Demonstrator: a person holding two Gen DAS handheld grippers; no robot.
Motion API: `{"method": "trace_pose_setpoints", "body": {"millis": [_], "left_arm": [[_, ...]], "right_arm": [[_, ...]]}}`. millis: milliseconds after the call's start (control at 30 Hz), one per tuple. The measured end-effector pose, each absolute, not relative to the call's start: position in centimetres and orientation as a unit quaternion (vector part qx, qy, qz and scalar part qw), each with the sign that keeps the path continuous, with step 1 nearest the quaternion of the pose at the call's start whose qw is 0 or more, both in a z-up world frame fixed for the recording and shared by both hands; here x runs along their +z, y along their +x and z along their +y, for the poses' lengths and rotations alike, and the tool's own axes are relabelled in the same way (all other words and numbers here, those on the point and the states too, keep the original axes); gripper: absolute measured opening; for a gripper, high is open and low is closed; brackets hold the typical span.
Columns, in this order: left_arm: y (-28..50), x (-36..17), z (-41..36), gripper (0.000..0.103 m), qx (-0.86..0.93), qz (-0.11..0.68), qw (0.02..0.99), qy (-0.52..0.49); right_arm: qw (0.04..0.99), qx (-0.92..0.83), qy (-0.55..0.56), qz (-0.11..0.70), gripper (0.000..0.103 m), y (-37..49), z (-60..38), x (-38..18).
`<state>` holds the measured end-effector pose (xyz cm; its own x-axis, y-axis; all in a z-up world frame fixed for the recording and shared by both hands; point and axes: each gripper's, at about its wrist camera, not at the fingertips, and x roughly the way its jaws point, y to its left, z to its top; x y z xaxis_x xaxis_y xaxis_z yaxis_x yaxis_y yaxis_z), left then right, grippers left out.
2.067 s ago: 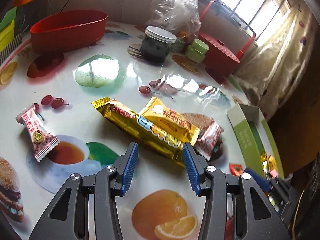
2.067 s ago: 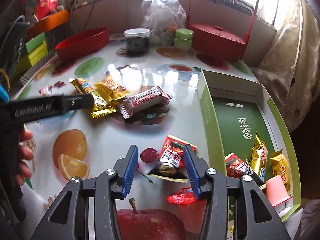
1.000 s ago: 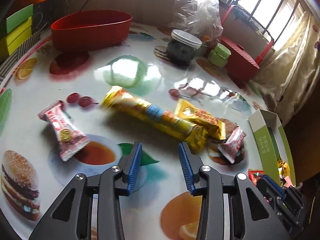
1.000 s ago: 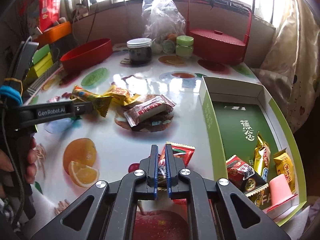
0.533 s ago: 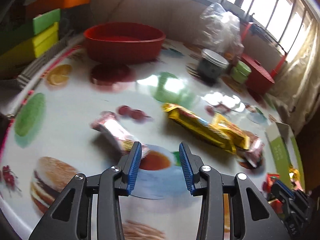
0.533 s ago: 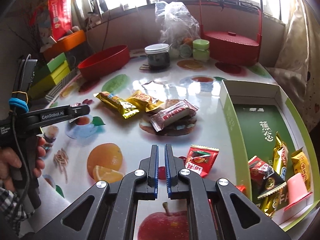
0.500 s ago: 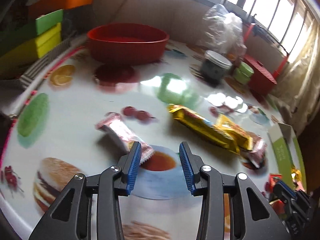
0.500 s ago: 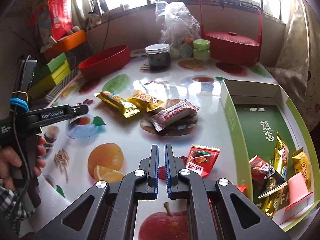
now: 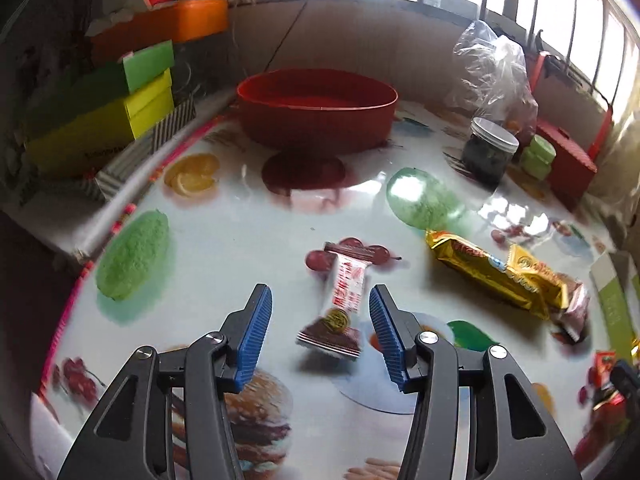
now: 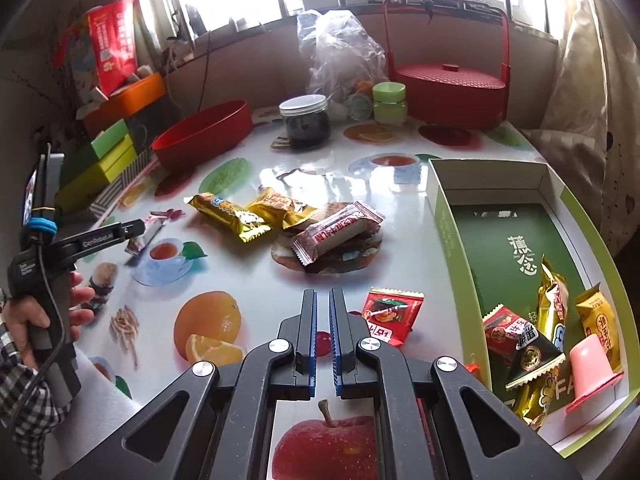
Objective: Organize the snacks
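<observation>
**Red-and-white snack being lined up for the left gripper**

The table (image 10: 256, 288), covered in a glossy fruit-print cloth, is being cleared of loose snacks. Along its right edge the green box (image 10: 452, 240) is lying open, and several wrapped sweets are already being kept at its near end. Toward the far left corner a red bowl (image 9: 316, 114) is standing, empty as far as can be seen.

Near the middle of the table a gold wafer bar (image 9: 476, 266) and a smaller yellow packet (image 9: 534, 276) are lying touching each other. A red sachet (image 10: 392, 316) is resting near the box's left wall, just ahead of the right gripper (image 10: 322, 328), whose jaws are being kept closed on nothing.

The red-and-white snack (image 9: 344, 300) is lying toward the left edge of the table, lengthwise between the blue pads of the left gripper (image 9: 318, 328). Its jaws have just been opening and are standing moderately wide; neither pad is touching the wrapper yet.

The step in hand is judged to be the grasp on this snack. It is best done by lowering the pads until they are flanking the wrapper's firm middle rather than a crimped end, then closing gently, since a thin packet on a slick cloth is likely to slide or twist away.
</observation>
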<state>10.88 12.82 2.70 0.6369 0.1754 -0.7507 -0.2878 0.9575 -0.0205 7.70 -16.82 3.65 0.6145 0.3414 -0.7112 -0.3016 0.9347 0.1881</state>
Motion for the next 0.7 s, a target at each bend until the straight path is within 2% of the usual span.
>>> {"method": "trace_pose_setpoints", "body": {"millis": [167,267,433,567,700], "left_arm": [[11.7,2.2,13.2,0.052,0.121,0.417,0.900,-0.045],[12.5,1.3,13.3,0.052,0.096,0.439,0.892,-0.054],[12.7,0.8,13.0,0.053,0.088,0.447,0.889,-0.041],[12.7,0.8,12.9,0.053,0.091,0.448,0.889,-0.039],[12.8,0.7,12.7,0.053,0.097,0.447,0.889,-0.033]], "right_arm": [[0.898,0.187,0.032,0.396,0.006,7.5,-17.3,4.0],[0.900,0.177,0.031,0.398,0.017,7.5,-17.7,4.0],[0.901,0.149,0.018,0.407,0.024,7.8,-18.1,3.7],[0.900,0.129,-0.008,0.417,0.037,8.2,-18.0,3.3],[0.893,0.133,-0.031,0.429,0.044,8.5,-17.5,2.8]]}}
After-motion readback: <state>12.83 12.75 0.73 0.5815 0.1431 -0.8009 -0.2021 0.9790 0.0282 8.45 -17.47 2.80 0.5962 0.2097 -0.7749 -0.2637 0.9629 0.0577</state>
